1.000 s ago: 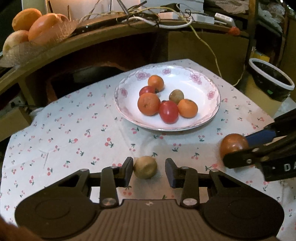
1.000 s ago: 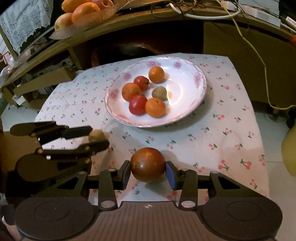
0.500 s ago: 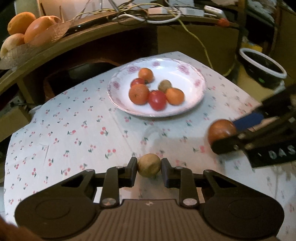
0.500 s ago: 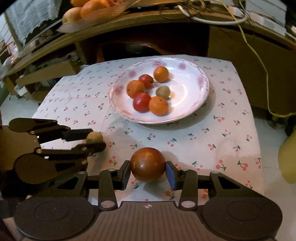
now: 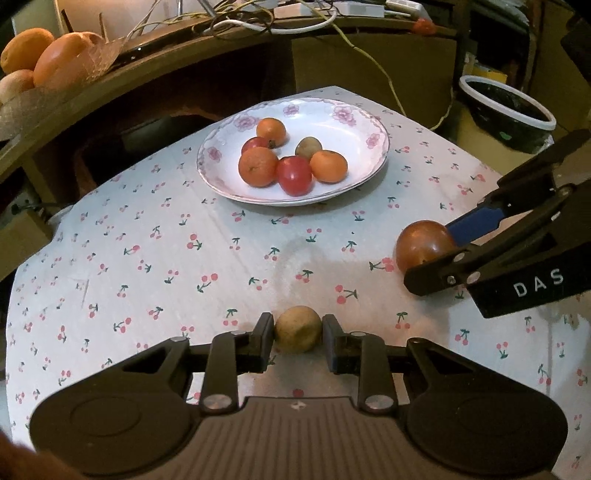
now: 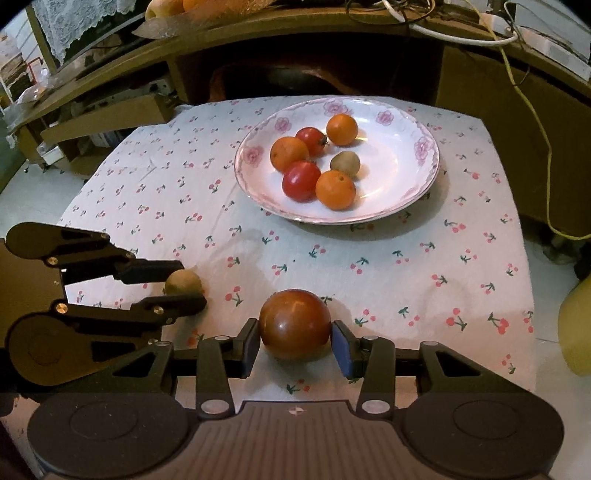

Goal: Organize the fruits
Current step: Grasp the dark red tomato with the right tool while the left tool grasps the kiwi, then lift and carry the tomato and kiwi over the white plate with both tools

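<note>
Pinching a small brown kiwi (image 5: 297, 328) between the two fingers of the left claw (image 5: 297, 332), both pads pressing its sides, the fruit sitting low over the cherry-print cloth (image 5: 147, 236). Gripping a large dark red tomato (image 6: 294, 324) in the right claw (image 6: 294, 341), pads tight against its left and right flanks, the tomato filling the gap between the fingers. Lying well ahead of both claws, a white plate (image 6: 413, 177) with a pink flower rim, carrying three oranges (image 6: 335, 189), two red tomatoes (image 6: 301, 180) and another kiwi (image 6: 344, 164), bunched toward the plate's left half as seen from the right claw. Showing off to the left of the right claw, the left claw with its kiwi; showing off to the right of the left claw, the right claw with its tomato, slightly farther forward. Sitting far beyond the plate, up on a wooden shelf (image 5: 110, 85), a glass dish of bigger fruit (image 5: 40, 62) and a tangle of cables (image 5: 258, 18).
</note>
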### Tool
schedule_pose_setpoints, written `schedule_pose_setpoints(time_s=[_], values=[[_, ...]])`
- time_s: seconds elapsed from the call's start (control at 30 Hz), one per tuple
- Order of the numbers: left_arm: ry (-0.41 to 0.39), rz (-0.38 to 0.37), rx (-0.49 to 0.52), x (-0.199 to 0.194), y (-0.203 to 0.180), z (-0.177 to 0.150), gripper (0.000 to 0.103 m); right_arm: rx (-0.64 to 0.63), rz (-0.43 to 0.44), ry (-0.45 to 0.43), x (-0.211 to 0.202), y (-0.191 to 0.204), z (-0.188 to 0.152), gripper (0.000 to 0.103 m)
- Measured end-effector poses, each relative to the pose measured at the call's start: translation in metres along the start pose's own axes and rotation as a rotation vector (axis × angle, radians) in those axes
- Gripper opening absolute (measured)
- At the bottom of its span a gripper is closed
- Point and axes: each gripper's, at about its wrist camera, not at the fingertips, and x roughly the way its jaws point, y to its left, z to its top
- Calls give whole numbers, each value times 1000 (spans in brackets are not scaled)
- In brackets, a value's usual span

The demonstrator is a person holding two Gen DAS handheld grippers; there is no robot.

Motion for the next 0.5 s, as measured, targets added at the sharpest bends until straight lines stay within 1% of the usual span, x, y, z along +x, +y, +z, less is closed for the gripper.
schedule_pose_setpoints(time_s=[0.07,0.2,0.3,0.4,0.5], values=[[2,-6,1,-1,2,0,35,0,5,-1,0,-1,0,44],[9,-7,8,-3,5,-3,47,5,3,6,0,-4,2,56],[6,-8,5,-4,8,-7,51,10,5,-2,-1,-7,1,56],[7,-9,-6,-4,9,-7,51,8,5,-9,-1,-5,1,56],[2,-5,3,-4,7,-6,51,0,11,-15,-1,-2,3,56]])
